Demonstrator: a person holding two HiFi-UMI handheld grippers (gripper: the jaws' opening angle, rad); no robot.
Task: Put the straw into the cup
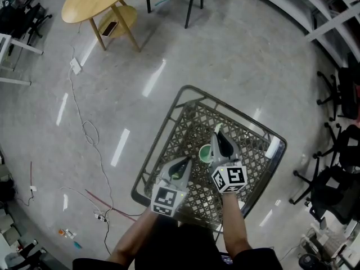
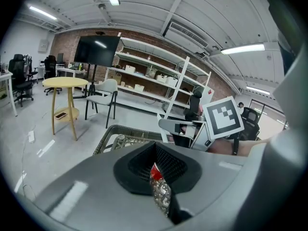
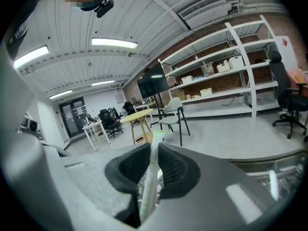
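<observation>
We find the right gripper (image 3: pixel 154 170) clamped on the pale straw (image 3: pixel 148 191) along its shaft, just beside the green cup (image 1: pixel 205 153) on the woven table (image 1: pixel 194 125). The left gripper (image 1: pixel 180 169) has its jaws drawn together, with nothing clearly held. We judge the straw light and easily crushed, best held gently at mid-length.

Square wicker table (image 1: pixel 163 129): dark brown, open lattice weave. Small round plastic cup (image 1: pixel 206 153): green. Thin plastic straw (image 3: pixel 150 177): pale whitish-green, brighter green at the tip. Grey plastic left gripper (image 2: pixel 155 165) and grey plastic right gripper (image 3: pixel 151 150): light grey shells, black ribbed pads, 2 cubes with black-and-white square markers. Small red scrap (image 2: pixel 155 173): red, between the left pads. Round wooden side table (image 1: pixel 93 1): yellow-tan. Polished concrete floor (image 1: pixel 225 49): mottled grey with white glare streaks.
</observation>
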